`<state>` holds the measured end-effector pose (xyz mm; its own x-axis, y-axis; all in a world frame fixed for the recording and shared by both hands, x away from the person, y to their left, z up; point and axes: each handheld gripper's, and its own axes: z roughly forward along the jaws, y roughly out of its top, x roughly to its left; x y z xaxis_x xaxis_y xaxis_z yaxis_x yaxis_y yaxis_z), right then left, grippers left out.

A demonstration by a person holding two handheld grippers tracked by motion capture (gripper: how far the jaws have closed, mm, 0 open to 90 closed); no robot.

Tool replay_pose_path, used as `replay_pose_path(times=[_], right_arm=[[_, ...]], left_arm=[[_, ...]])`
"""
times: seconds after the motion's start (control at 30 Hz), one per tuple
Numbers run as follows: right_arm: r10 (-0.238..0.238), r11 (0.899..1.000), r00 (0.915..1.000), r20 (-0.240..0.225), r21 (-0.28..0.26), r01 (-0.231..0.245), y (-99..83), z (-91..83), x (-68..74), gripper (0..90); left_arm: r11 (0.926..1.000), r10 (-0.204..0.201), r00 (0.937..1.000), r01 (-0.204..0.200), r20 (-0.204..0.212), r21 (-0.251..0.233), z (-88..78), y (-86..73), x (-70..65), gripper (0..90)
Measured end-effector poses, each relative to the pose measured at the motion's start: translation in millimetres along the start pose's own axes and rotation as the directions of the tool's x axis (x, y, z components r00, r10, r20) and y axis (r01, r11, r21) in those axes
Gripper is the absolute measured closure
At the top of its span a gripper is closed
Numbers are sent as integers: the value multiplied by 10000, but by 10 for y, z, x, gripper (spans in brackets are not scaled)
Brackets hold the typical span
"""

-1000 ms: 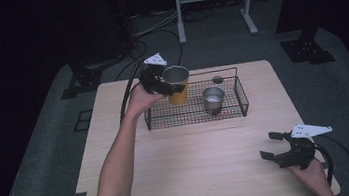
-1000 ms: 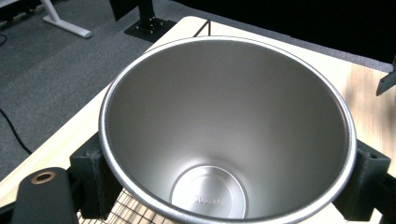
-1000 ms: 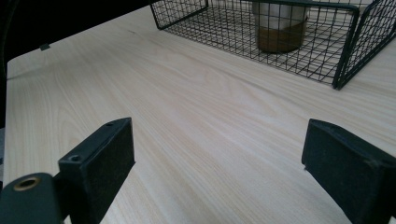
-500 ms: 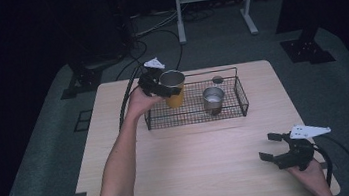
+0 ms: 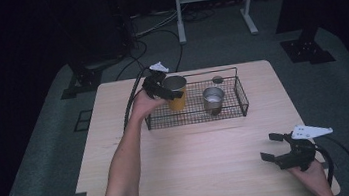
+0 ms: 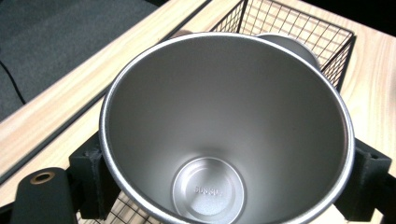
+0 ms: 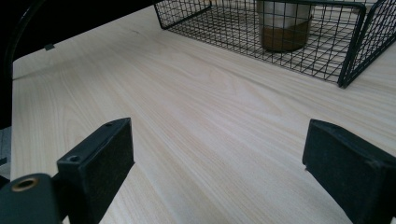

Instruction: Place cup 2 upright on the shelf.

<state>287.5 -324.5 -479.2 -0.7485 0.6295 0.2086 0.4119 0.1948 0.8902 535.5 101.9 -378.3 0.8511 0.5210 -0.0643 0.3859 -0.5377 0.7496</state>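
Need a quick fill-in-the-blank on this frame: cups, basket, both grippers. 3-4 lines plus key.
1. The left gripper is shut on the ____ cup.
2. The smaller steel cup stands inside the wire ____.
3. The right gripper hangs over bare table with its jaws ____.
4. Seen from the left gripper view, the held cup's inside is ____ of contents.

Missing words: yellow; basket; open; empty

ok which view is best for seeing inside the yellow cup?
Left gripper view: it looks straight down into the yellow cup, showing steel walls and stamped bottom, with the left gripper clamping it. High view shows the rim and yellow side at the wire basket.
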Motion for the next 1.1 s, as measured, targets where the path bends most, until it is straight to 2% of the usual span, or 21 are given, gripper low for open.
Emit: replay_pose_path(times=[0.53,0.83,0.93,1.1], right_arm=[[-53,10000,10000,-33,11,54,5,5,18,80],[-59,10000,9999,-82,5,59,9,6,27,80],[-42,10000,10000,-81,-1,42,8,3,27,80],[-55,10000,10000,-59,4,55,-5,-8,27,80]], left_arm=[[9979,-205,9995,219,-235,604,186,-86,23,123],[9967,-177,9995,198,-267,793,260,-127,13,125],[9942,-44,9996,74,-284,1069,276,-139,7,125],[9940,-40,9996,71,-288,1092,281,-171,1,125]])
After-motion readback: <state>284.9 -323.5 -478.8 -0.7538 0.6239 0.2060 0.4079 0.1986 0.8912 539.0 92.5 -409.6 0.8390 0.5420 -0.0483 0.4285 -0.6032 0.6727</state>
